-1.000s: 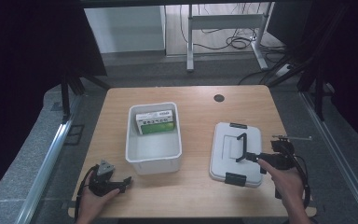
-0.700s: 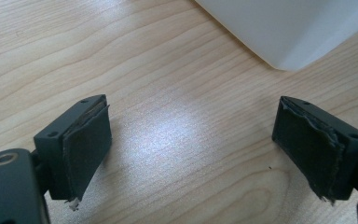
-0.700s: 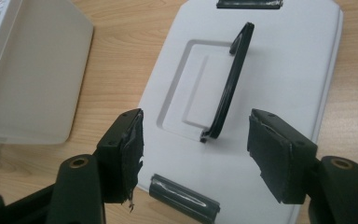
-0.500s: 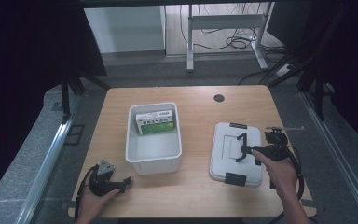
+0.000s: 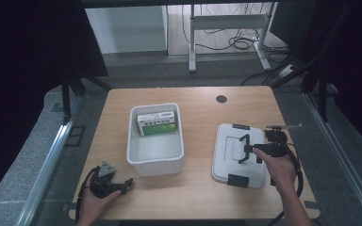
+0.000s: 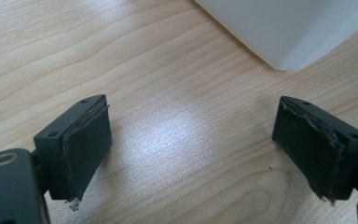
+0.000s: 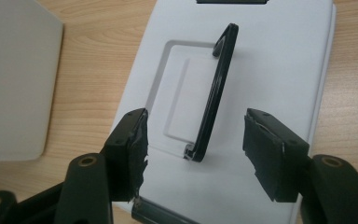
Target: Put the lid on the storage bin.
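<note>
A white bin (image 5: 155, 153) stands mid-table, and a green and white box (image 5: 156, 122) leans at its far end. To its right lies a flat white lid (image 5: 226, 162) whose black handle (image 5: 243, 147) stands upright. My right gripper (image 5: 251, 149) hovers over the lid, open. In the right gripper view the handle (image 7: 216, 93) rises between the spread jaws of that gripper (image 7: 196, 126), touching neither pad. My left gripper (image 5: 122, 184) rests open near the front left edge. Its own view shows the open gripper (image 6: 191, 116) over bare wood, with the bin's corner (image 6: 284, 28) just ahead.
Black latches (image 5: 240, 126) (image 5: 238, 180) sit at the lid's far and near ends. A dark round hole (image 5: 221, 99) marks the table's far side. Bare wood lies between bin and lid. The bin's wall (image 7: 14, 79) is left of the lid in the right gripper view.
My right gripper has moved left and slightly forward over the lid, bringing its jaws around the upright handle. The left gripper has stayed put.
</note>
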The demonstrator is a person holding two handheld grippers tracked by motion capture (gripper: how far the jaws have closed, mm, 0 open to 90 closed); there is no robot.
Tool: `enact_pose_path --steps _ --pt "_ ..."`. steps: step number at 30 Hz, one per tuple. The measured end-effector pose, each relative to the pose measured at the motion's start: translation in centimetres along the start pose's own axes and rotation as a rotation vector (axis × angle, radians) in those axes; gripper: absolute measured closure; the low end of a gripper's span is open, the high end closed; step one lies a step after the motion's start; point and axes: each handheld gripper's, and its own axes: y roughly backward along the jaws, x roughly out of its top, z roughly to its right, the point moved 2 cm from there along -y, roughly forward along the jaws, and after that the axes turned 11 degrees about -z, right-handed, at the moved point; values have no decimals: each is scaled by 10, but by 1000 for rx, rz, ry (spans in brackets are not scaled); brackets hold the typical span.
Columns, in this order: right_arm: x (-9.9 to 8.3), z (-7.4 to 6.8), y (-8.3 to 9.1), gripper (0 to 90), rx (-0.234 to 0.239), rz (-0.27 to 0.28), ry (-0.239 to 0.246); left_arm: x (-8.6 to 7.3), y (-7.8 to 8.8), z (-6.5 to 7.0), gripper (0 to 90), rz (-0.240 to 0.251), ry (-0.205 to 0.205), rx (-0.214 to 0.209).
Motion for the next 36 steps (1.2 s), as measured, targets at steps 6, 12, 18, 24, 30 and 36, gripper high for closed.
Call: enact_pose_path --steps 6,12,18,24,30,36 --pt "5 3 -8 428 -10 -27 -11 0 0 0 115 0 -1 -1" --pt "12 4 -12 428 -39 -42 -16 1 0 0 114 0 -2 -2" --pt "17 2 -15 442 -65 -60 -9 1 -1 0 114 0 -3 -3" --pt "20 -2 -20 468 -81 -84 7 1 -1 0 114 0 -4 -4" --pt "24 -2 -27 498 -96 -107 0 2 -1 -1 114 0 -5 -4" --pt "30 2 -34 559 -93 -147 -13 2 -1 -1 114 -1 -4 -3"
